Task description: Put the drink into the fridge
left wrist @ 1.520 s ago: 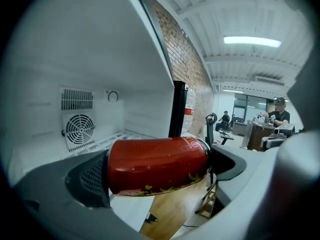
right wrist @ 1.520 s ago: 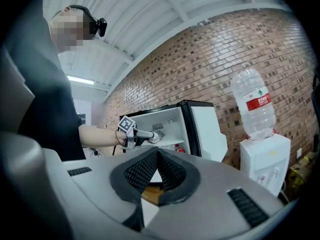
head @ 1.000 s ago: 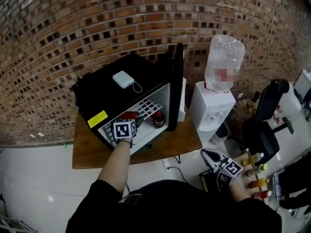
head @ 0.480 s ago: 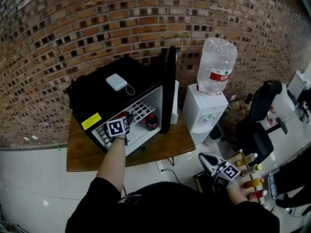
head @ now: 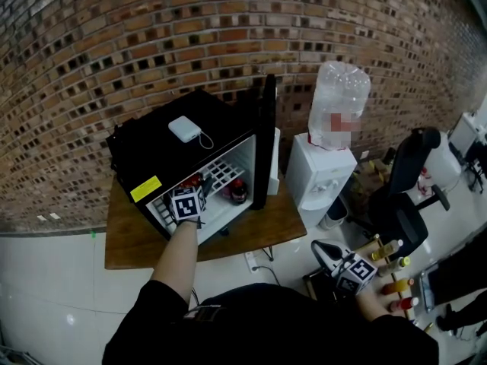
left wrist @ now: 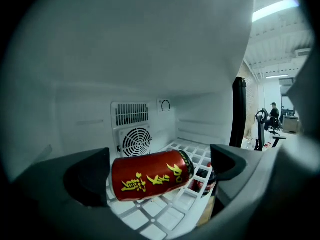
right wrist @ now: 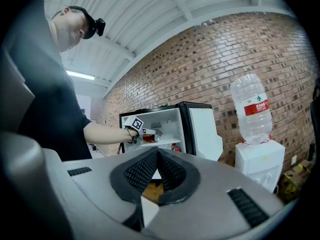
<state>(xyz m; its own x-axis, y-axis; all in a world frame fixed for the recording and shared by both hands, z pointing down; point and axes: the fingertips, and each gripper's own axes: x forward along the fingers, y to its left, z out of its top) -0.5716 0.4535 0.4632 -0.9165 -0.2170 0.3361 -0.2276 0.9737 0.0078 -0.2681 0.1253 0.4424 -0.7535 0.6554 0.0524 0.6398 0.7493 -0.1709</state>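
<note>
A black mini fridge (head: 152,154) stands on a wooden table with its door (head: 262,139) swung open. My left gripper (head: 193,185) reaches into the upper compartment. Between its jaws a red can (left wrist: 150,176) with yellow characters lies sideways over the white wire shelf (left wrist: 187,149). The can's left end is against the left jaw, and a gap shows between its top and the right jaw. In the right gripper view the can (right wrist: 149,137) is level with the shelf. My right gripper (right wrist: 157,154) is shut and empty, low at the right (head: 326,246).
A dark bottle (head: 238,191) stands below the shelf. A white device (head: 184,128) lies on the fridge top. A water dispenser (head: 319,169) stands right of the table (head: 266,223), with an office chair (head: 407,196) beyond. Several drink bottles (head: 396,268) stand by my right hand.
The head view has shifted slightly. My left gripper stays at the fridge's upper shelf with the can between its jaws. The right gripper has not moved.
</note>
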